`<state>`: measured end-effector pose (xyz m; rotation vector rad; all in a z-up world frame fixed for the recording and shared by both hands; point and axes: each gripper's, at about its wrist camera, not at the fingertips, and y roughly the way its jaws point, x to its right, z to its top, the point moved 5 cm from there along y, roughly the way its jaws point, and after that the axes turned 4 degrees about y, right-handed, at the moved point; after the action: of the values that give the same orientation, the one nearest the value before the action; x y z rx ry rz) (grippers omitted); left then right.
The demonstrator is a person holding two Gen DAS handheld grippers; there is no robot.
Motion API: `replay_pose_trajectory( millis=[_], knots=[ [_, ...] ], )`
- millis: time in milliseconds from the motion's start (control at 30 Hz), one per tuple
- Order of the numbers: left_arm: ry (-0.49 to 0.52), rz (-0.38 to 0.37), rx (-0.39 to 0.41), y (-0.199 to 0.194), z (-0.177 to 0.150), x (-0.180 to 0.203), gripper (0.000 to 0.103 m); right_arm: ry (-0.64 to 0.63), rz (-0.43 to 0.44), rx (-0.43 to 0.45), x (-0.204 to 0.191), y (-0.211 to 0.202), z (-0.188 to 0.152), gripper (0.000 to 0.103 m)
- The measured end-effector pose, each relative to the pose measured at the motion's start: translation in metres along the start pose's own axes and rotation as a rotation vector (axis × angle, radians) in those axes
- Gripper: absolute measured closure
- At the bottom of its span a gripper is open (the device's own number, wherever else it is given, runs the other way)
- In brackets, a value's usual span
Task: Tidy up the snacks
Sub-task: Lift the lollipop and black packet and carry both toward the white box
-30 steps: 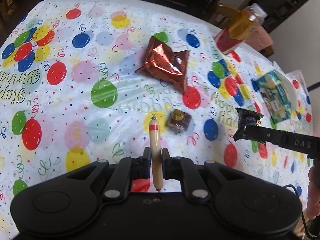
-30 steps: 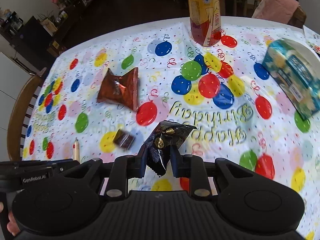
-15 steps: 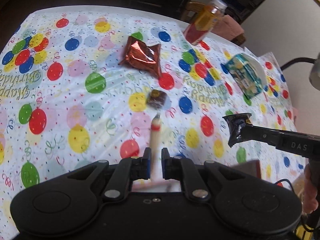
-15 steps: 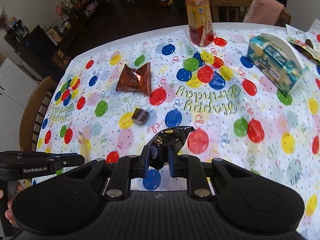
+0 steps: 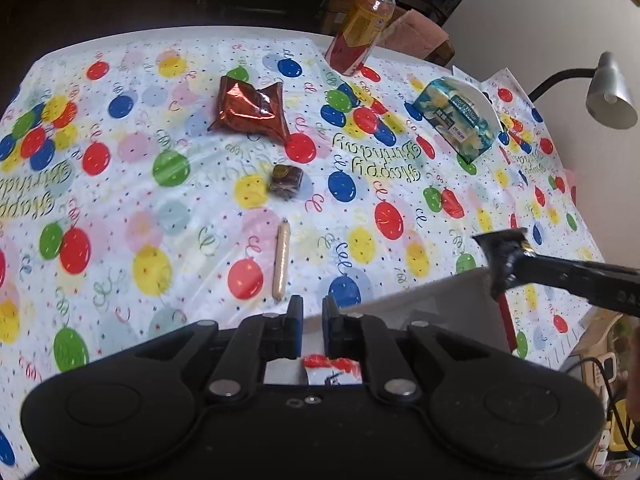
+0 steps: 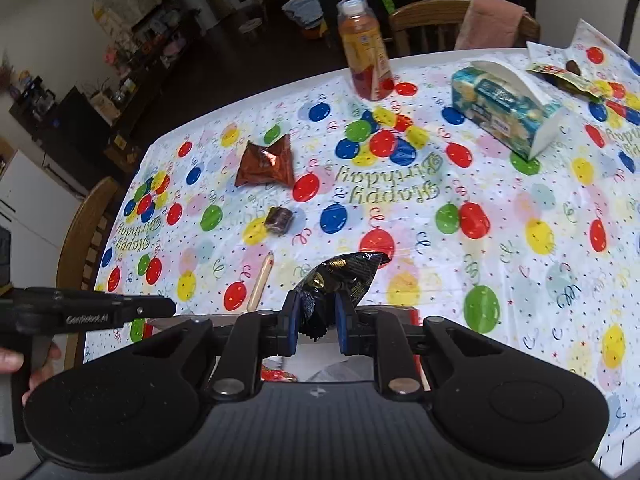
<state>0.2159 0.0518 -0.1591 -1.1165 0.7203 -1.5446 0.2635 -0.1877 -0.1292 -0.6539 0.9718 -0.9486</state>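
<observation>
The right gripper is clamped on a black snack packet, held above a grey bin at the near table edge. The left gripper is seen empty, jaws slightly parted. A sausage stick is noted lying just ahead of its fingertips; a small brown sweet and a red foil bag are found farther ahead.

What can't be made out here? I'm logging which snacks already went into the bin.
- White bin: its contents are mostly hidden in both wrist views by each hand-held gripper's body; only a red-and-white scrap shows.
- Black snack packet: printing too small to read, lower end covered by the right hand-held gripper.
- Green packet, right wrist view: blurred, near the edge.
</observation>
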Motion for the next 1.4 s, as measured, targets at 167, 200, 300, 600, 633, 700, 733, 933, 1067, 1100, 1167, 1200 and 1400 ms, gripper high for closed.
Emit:
replay_pose_trajectory(
  millis=[167, 200, 300, 600, 633, 700, 733, 933, 1067, 1100, 1167, 1200, 1400],
  knots=[
    [0.035, 0.030, -0.028, 0.026, 0.015, 0.001, 0.095, 0.017, 0.011, 0.001, 0.012, -0.002, 0.002, 0.085],
    [0.037, 0.034, -0.040, 0.033, 0.018, 0.001, 0.095, 0.021, 0.015, -0.001, 0.014, -0.001, 0.003, 0.085],
    [0.026, 0.039, -0.078, 0.054, 0.026, -0.005, 0.081, 0.028, 0.022, -0.008, 0.022, 0.004, 0.007, 0.085],
    [0.053, 0.117, -0.150, 0.108, 0.046, -0.014, 0.035, 0.048, 0.028, -0.049, 0.043, 0.026, 0.023, 0.085],
    [0.066, 0.124, -0.161, 0.114, 0.047, -0.014, 0.039, 0.049, 0.029, -0.053, 0.045, 0.029, 0.025, 0.085],
    [0.090, 0.133, -0.186, 0.125, 0.048, -0.012, 0.048, 0.051, 0.028, -0.061, 0.048, 0.034, 0.029, 0.085],
    [0.101, 0.140, -0.200, 0.130, 0.047, -0.012, 0.053, 0.051, 0.027, -0.065, 0.049, 0.037, 0.030, 0.085],
    [0.153, 0.168, -0.256, 0.150, 0.045, -0.007, 0.067, 0.052, 0.034, -0.082, 0.052, 0.049, 0.036, 0.085],
    [0.173, 0.193, -0.278, 0.157, 0.045, -0.006, 0.078, 0.050, 0.037, -0.090, 0.051, 0.054, 0.037, 0.085],
    [0.178, 0.197, -0.273, 0.157, 0.045, -0.006, 0.079, 0.049, 0.037, -0.090, 0.050, 0.055, 0.037, 0.085],
    [0.192, 0.207, -0.270, 0.157, 0.045, -0.004, 0.084, 0.050, 0.038, -0.094, 0.050, 0.056, 0.036, 0.085],
    [0.192, 0.206, -0.268, 0.157, 0.045, -0.003, 0.089, 0.050, 0.037, -0.095, 0.050, 0.057, 0.036, 0.085],
    [0.181, 0.213, -0.243, 0.152, 0.042, -0.004, 0.095, 0.051, 0.029, -0.096, 0.049, 0.055, 0.031, 0.085]
  ],
)
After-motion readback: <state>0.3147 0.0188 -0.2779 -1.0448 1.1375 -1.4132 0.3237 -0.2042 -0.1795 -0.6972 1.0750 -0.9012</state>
